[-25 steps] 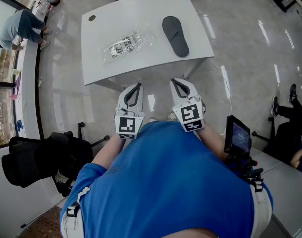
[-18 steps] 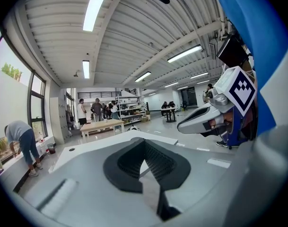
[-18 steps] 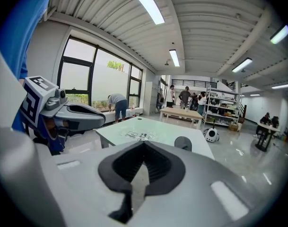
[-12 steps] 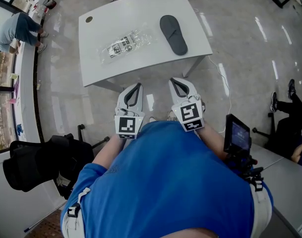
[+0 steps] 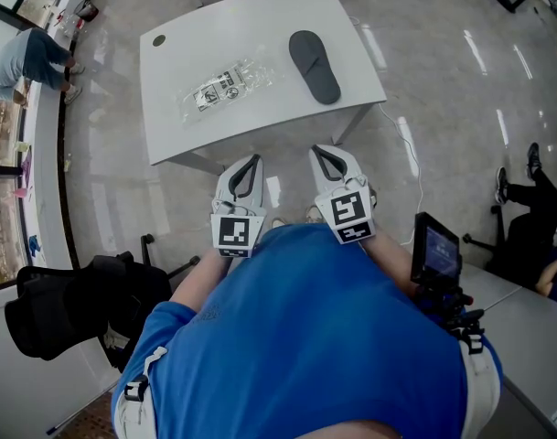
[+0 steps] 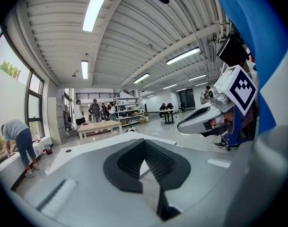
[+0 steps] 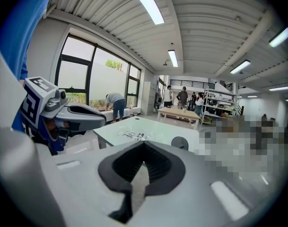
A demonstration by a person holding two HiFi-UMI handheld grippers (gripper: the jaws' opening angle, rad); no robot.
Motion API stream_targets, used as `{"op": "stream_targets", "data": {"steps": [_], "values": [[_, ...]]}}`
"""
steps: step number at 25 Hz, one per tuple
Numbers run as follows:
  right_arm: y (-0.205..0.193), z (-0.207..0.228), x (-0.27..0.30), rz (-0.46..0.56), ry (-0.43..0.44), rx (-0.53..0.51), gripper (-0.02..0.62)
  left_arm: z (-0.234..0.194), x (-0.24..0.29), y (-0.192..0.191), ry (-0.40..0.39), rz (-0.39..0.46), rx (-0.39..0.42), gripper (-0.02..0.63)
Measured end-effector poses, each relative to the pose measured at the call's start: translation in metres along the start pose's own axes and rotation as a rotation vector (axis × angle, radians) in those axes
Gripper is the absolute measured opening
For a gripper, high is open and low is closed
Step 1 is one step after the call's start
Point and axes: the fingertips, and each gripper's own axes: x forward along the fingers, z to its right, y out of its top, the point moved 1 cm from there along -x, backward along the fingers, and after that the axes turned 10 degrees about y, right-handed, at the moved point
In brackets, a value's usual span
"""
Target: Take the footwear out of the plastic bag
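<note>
Item one: white rectangular table (image 5: 168, 108), standing on a glossy grey floor (image 5: 443, 80), far from the person and ahead of both tongs. Item two: dark grey flip-flop sandal (image 5: 315, 66), lying flat on the right part of the table, outside the bag and with nothing touching it. Item three: clear crumpled plastic bag with a black-and-white printed label (image 5: 225, 84), lying flat near the middle of the table, left of the sandal and apart from it. Item four: small dark round mark (image 5: 158, 39) at the far left corner of the table. Item five: left tongs (image 5: 253, 157), grey with a square-marker cube, held near the person's blue shirt (image 5: 296, 337), short of the table's near edge; jaws together, nothing between them. Item six: right tongs (image 5: 316, 150), of the same make, just beside the left pair and at the same near position; jaws likewise together and holding nothing. Item seven: black office chair (image 5: 68, 305) at the near left. Item eight: dark screen device (image 5: 436, 254) at the near right. Item nine: a person in a grey top (image 5: 26, 58) bent over by the windows at the far left.
</note>
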Motion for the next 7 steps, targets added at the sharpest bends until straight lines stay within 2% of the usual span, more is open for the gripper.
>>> {"op": "stream_targets", "data": {"steps": [7], "values": [[-0.0013, 0.004, -0.0034, 0.0, -0.004, 0.002, 0.003, 0.0064, 0.0022, 0.0037, -0.011, 0.009, 0.004, 0.005]]}}
